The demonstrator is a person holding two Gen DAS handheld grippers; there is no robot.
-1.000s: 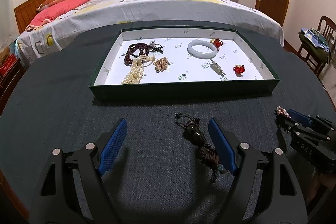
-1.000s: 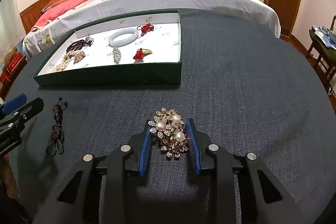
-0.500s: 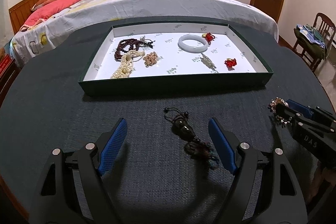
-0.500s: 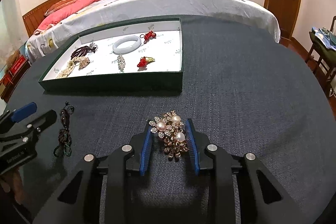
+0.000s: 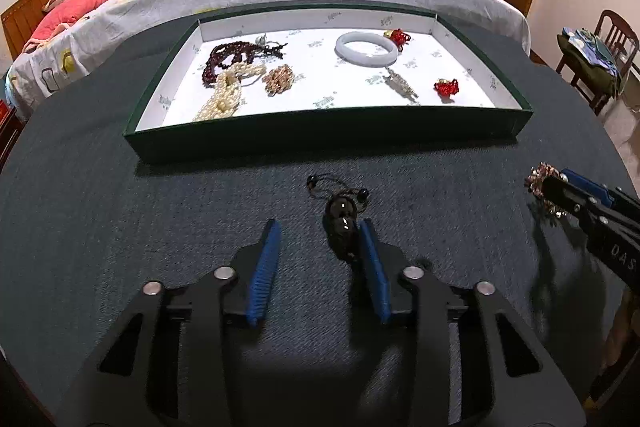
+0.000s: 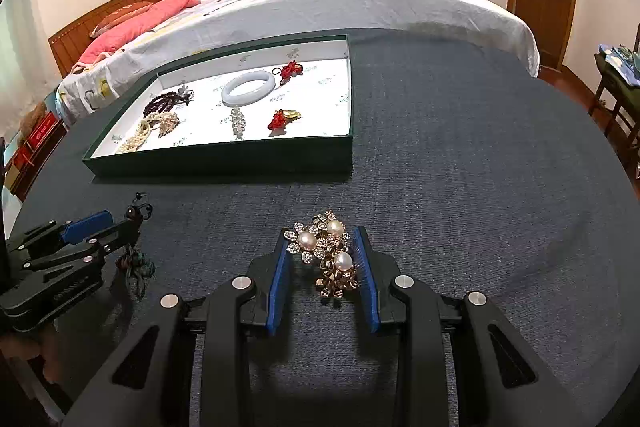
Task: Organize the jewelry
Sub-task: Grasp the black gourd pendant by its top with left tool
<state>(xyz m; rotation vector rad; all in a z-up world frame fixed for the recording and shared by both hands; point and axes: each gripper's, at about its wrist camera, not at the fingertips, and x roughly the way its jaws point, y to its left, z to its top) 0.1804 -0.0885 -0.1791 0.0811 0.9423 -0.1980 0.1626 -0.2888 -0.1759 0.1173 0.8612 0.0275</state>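
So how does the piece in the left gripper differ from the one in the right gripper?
The dark bead pendant is black and glossy, with a knotted cord and a tassel; the pearl flower brooch is gold, sparkly, with three pearls. The pendant touches only one pad of the left gripper, whose jaws have just been closing; the brooch fills the right gripper pad to pad. Both are outside the green tray, over the dark cloth.

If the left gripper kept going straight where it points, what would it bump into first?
Probably the dark bead pendant lying between its fingers, against the right one. The left gripper has just been closing around it. Past that comes bare tablecloth, then the green tray's wall.
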